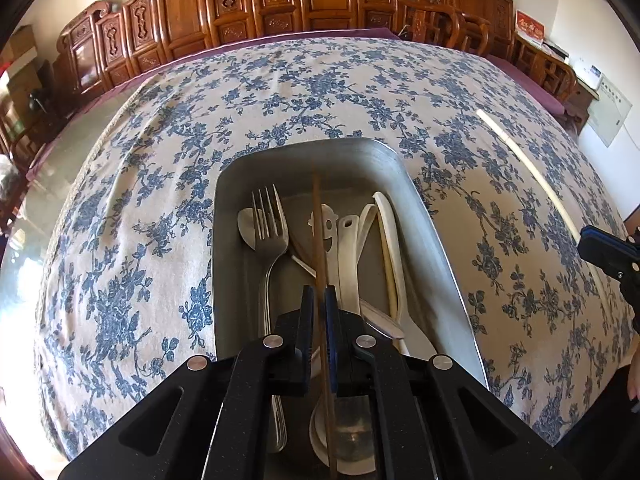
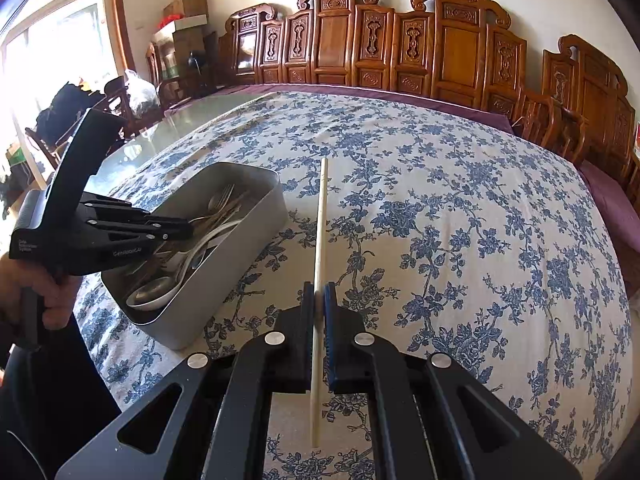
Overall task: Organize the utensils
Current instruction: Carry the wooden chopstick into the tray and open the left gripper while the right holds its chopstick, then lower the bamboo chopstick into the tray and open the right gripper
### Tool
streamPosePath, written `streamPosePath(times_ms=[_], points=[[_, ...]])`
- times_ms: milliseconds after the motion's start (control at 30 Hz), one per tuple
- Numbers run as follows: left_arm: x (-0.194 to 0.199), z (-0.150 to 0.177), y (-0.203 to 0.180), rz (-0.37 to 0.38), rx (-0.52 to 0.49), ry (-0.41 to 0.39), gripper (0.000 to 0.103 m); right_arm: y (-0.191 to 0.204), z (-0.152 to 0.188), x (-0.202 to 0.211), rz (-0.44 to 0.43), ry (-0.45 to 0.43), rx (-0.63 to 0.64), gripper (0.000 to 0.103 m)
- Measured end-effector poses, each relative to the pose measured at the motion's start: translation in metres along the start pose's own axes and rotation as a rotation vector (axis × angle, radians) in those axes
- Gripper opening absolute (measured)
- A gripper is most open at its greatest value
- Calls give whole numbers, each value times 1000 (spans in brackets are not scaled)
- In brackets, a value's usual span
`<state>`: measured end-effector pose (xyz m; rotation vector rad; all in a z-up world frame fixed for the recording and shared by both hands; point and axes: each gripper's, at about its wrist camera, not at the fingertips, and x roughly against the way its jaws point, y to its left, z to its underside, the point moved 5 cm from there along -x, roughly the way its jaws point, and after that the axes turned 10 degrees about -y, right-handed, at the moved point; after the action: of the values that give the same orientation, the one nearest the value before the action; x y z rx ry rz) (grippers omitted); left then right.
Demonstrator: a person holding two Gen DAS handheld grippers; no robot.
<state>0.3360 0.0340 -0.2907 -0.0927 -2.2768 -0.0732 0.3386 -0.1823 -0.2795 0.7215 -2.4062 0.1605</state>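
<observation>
My left gripper [image 1: 319, 296] is shut on a thin brown chopstick [image 1: 318, 232] and holds it over the grey metal tray [image 1: 420, 200]. In the tray lie a steel fork [image 1: 270, 224], a steel spoon [image 1: 246, 226], white plastic spoons [image 1: 348, 248] and a white chopstick [image 1: 390, 248]. My right gripper [image 2: 319, 294] is shut on a white chopstick [image 2: 321, 232], which also shows in the left wrist view [image 1: 528, 168], above the cloth right of the tray [image 2: 240, 264]. The left gripper [image 2: 176, 232] shows over the tray in the right wrist view.
The table carries a blue floral cloth [image 2: 460, 220] over a glass top [image 2: 132, 148]. Carved wooden chairs [image 2: 400, 48] line the far side and right. Boxes [image 2: 184, 16] and bags stand by the window at left.
</observation>
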Motion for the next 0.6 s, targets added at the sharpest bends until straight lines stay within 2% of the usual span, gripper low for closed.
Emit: streamPosePath(times_ms=[100, 333, 433, 500, 567, 600], points=[[9, 0, 0, 2, 5, -13, 13, 1, -1, 2, 0, -4, 2, 6], [36, -3, 2, 1, 11, -56, 14, 11, -2, 6, -5, -4, 14, 6], [48, -3, 4, 6, 19, -74, 31, 20, -2, 8, -8, -2, 33, 6], [54, -2, 6, 8, 25, -81, 51, 24, -3, 9, -9, 0, 36, 6], [60, -3, 8, 0, 27, -92, 64, 28, -3, 11, -11, 4, 26, 6], [65, -3, 9, -1, 30, -100, 67, 30, -3, 13, -18, 4, 14, 6]])
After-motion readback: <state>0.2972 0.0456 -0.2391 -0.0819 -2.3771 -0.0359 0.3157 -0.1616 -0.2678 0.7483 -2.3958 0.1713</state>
